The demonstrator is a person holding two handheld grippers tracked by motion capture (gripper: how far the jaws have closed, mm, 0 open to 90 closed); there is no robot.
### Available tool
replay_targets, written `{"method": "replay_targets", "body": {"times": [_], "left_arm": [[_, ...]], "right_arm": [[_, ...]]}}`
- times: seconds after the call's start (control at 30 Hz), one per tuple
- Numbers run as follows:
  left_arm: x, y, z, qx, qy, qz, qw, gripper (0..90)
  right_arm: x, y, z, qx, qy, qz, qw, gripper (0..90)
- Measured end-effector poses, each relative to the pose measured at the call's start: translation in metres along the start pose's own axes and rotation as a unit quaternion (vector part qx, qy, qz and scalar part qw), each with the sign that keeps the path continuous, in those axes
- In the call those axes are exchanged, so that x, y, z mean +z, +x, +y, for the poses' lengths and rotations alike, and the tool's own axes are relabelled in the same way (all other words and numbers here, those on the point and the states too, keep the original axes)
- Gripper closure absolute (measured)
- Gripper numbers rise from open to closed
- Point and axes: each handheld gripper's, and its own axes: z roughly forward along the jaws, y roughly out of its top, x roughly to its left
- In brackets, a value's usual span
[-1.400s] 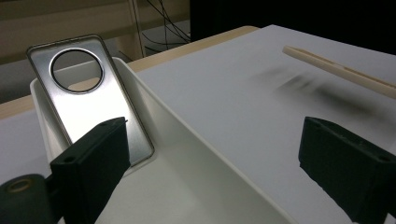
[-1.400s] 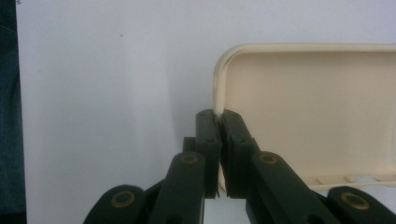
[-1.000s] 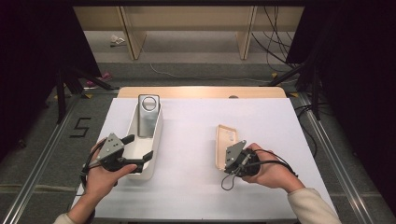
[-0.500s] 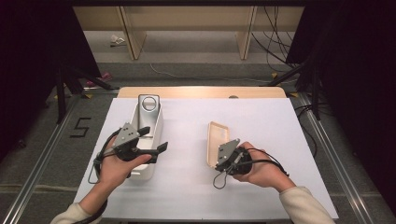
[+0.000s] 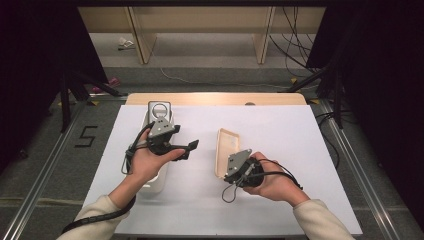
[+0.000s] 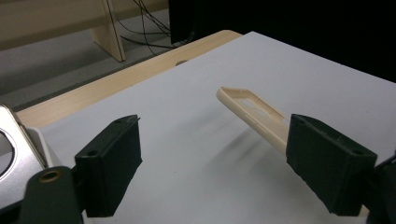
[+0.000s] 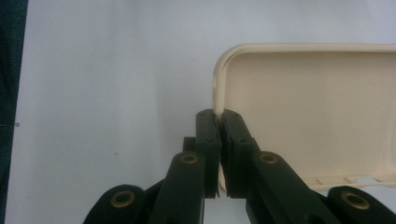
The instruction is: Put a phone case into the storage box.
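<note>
**Case held by its edge, left hand coming across to meet it**

Nearest, at about five o'clock on the desk [image 5: 300, 150], the right gripper [image 5: 231, 172] has its fingers [image 7: 208, 140] pinched tight on the side wall of the cream phone case [image 5: 226, 150], lifting it off the white surface with its hollow side showing. At about eight o'clock the left gripper [image 5: 187, 148] hangs above the white tray [image 5: 156, 182], pointing toward the case; its fingers [image 6: 109, 163] stand well apart with nothing between them and have just been closing a little.

The step looks like a two-handed hold: the left fingers must next line up on the case's free end.

Farther off, at eleven o'clock, a phone [image 5: 159, 110] lies in the tray. Beyond the desk's wooden edge are grey floor, table legs [image 5: 140, 35] and loose cables [image 5: 295, 45].
</note>
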Motion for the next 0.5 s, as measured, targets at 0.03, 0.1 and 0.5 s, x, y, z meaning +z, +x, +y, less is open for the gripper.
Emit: {"method": "replay_targets", "body": {"times": [0.03, 0.1, 0.5], "left_arm": [[0.003, -0.001, 0.001, -0.004, 0.003, -0.002, 1.0000, 18.1], [0.010, -0.002, 0.005, -0.007, 0.008, -0.005, 0.9999, 18.9], [0.045, -0.013, 0.019, -0.025, 0.042, -0.028, 0.9984, 25.7]], "right_arm": [[0.000, 0.000, 0.001, -0.001, -0.001, -0.004, 1.0000, 87.2], [0.001, 0.001, 0.002, -0.001, 0.000, 0.000, 1.0000, 87.2], [0.004, 0.005, 0.010, -0.007, -0.010, -0.006, 0.9999, 87.3]]}}
